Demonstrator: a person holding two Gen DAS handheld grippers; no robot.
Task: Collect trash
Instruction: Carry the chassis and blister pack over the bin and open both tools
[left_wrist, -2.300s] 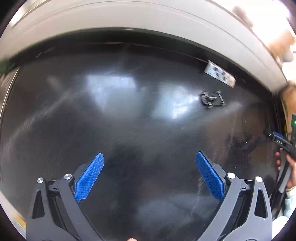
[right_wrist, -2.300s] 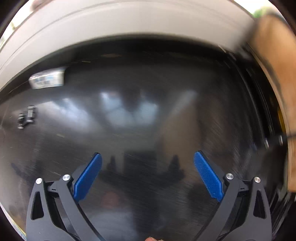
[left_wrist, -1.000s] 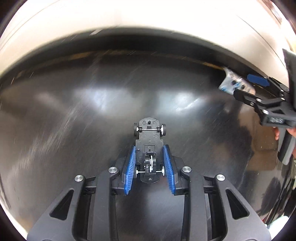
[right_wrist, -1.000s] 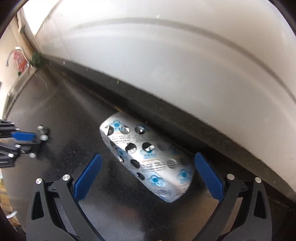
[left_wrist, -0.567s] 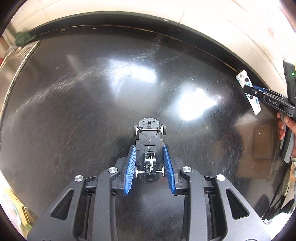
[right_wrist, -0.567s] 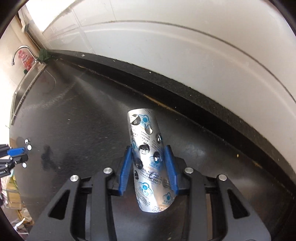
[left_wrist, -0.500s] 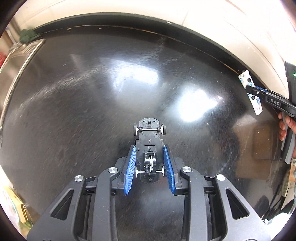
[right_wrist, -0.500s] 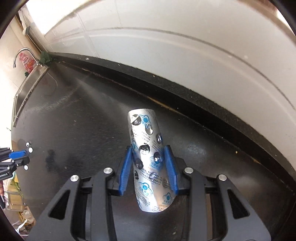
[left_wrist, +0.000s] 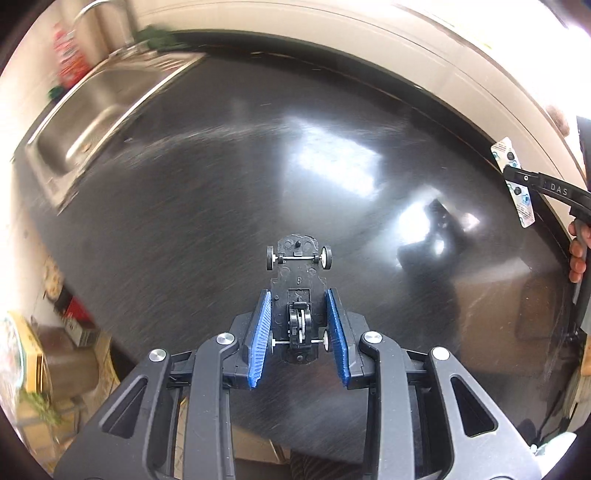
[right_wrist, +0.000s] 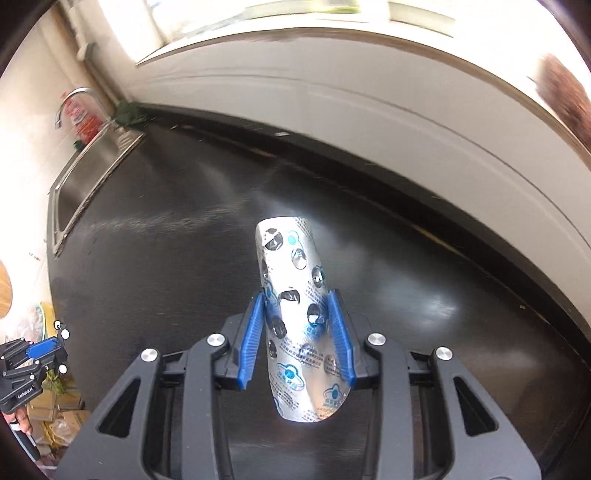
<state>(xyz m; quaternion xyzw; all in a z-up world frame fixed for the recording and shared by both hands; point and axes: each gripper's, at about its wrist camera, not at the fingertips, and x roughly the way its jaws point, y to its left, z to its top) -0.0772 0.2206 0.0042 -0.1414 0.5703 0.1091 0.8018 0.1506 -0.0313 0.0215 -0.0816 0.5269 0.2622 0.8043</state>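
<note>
Item one: a small black plastic toy-car chassis with white wheels and bare metal axles (left_wrist: 297, 295), underside facing the camera, is being carried in the left gripper (left_wrist: 298, 334), whose blue ribbed fingers (left_wrist: 258, 334) are clamping its rear half from both sides; its long axis is running straight out along the fingers, front axle projecting clear beyond the tips. Item two: a silver foil blister pack with blue printing and emptied pockets (right_wrist: 301, 317), bowed lengthwise, is being carried in the right gripper (right_wrist: 297, 334), whose jaws have just been closing and are now pinching the pack's long edges, its upper end standing well past the tips. Both items are hanging in the air above the glossy black desk (left_wrist: 184, 206), touching nothing else. Both grippers are pointing steeply downward. A steel sink (left_wrist: 88, 122) is lying at the far left end of the desk; cardboard boxes (right_wrist: 59, 417) are sitting past the desk's left edge. No bin is showing in either view, so which hand is nearer to it cannot be told; the left gripper appears nearer that left edge.
</note>
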